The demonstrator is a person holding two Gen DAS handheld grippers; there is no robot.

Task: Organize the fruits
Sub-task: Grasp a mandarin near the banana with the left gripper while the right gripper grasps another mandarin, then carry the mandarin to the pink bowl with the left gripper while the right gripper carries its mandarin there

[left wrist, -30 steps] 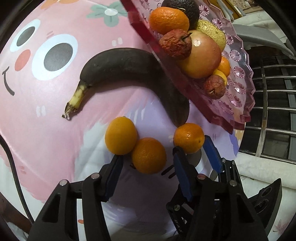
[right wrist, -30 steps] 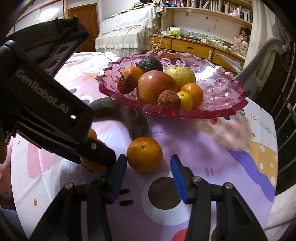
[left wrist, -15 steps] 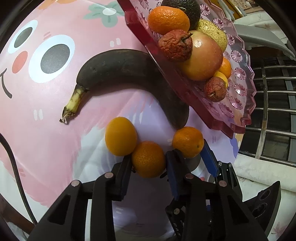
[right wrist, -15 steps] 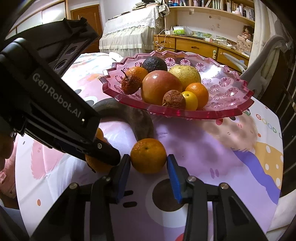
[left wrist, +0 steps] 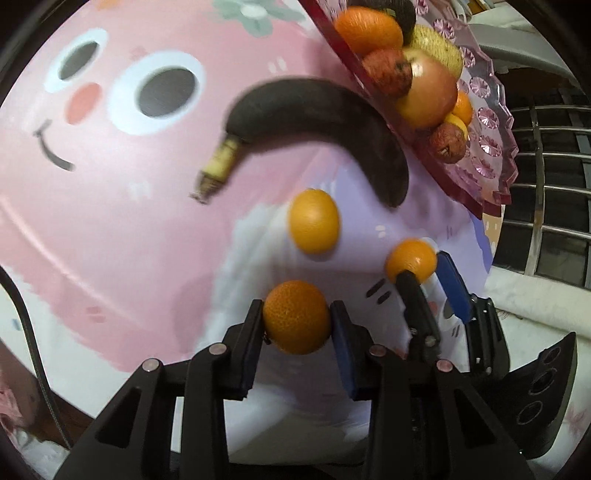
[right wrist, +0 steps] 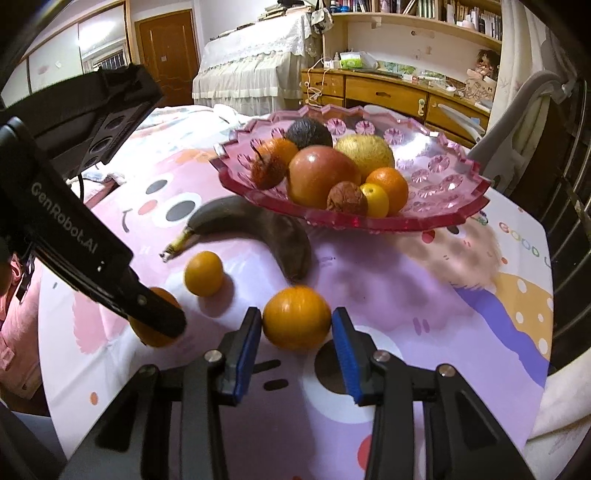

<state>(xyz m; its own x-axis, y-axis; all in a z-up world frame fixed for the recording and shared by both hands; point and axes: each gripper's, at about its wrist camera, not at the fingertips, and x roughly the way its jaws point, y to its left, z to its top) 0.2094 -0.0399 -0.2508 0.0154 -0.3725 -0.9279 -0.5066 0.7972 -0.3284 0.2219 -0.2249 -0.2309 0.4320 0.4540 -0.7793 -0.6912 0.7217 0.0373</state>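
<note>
Beside pink dish rim (right wrist: pixel 354 221), blackened banana (right wrist: pixel 258 229), loose orange (right wrist: pixel 204 273)

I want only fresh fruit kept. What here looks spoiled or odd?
The banana on the cloth beside the pink dish is almost wholly black. Two wrinkled, shrivelled fruits sit in the dish.

Beneath everything I see a pink and lilac cartoon-printed cloth (right wrist: pixel 424 295) with a big smiling face covering the surface. Behind it I make out a piece of furniture draped in a white lace cover (right wrist: pixel 255 70), a brown wooden door (right wrist: pixel 164 59), and a long wooden sideboard with drawers (right wrist: pixel 388 94) under a wooden bookshelf (right wrist: pixel 424 14). To one side I see a metal window grille (left wrist: pixel 546 184). A black cable (left wrist: pixel 33 354) runs along the cloth's edge.
</note>
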